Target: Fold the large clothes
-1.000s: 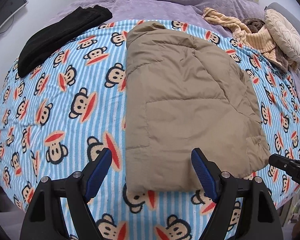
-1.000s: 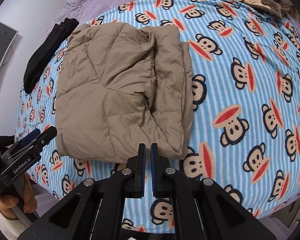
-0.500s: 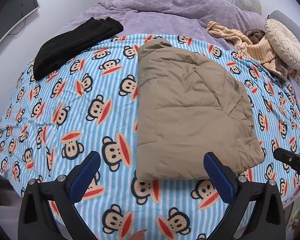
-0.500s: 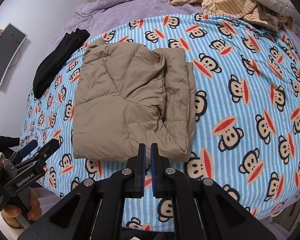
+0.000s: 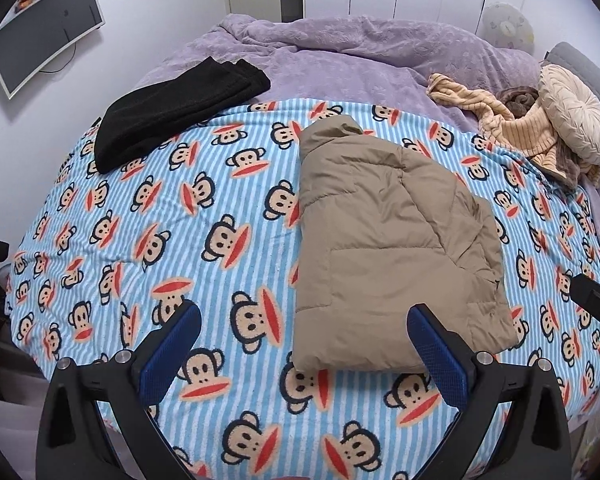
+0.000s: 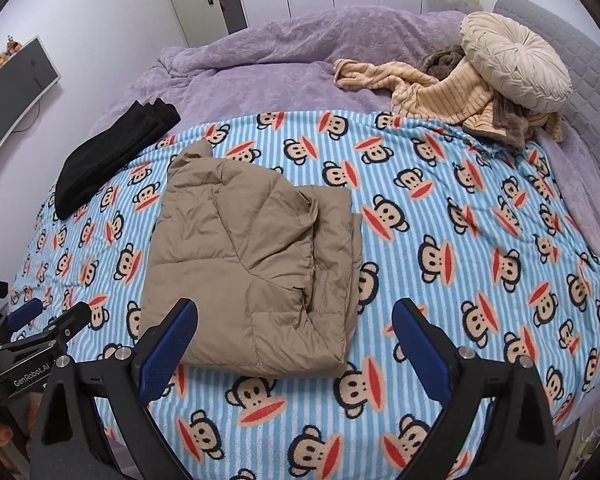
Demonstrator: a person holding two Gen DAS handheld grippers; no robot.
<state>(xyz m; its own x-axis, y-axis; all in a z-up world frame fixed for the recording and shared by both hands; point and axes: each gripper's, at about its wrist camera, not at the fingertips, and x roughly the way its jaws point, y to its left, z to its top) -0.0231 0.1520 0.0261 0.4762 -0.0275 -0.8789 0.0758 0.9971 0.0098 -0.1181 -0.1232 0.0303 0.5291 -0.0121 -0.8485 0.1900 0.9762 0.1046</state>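
Observation:
A tan puffer jacket (image 5: 388, 240) lies folded into a compact rectangle on the blue striped monkey-print blanket (image 5: 160, 240). In the right wrist view the same jacket (image 6: 252, 268) shows its folded layers stacked along its right edge. My left gripper (image 5: 304, 344) is open, held above the blanket's near edge, with the jacket's near left corner between its blue pads and nothing gripped. My right gripper (image 6: 296, 340) is also open, hovering short of the jacket's near edge. The left gripper (image 6: 40, 344) appears at the lower left of the right wrist view.
A folded black garment (image 5: 180, 112) lies at the blanket's far left corner. A purple duvet (image 5: 340, 48) covers the far side of the bed. A striped cream garment (image 6: 436, 96) and a round cream cushion (image 6: 516, 68) sit at the far right. A monitor (image 5: 44, 32) hangs on the left wall.
Both grippers pulled back and up from the jacket, so more of the room shows. The right gripper went from shut to open; the left stayed open and spread wider.

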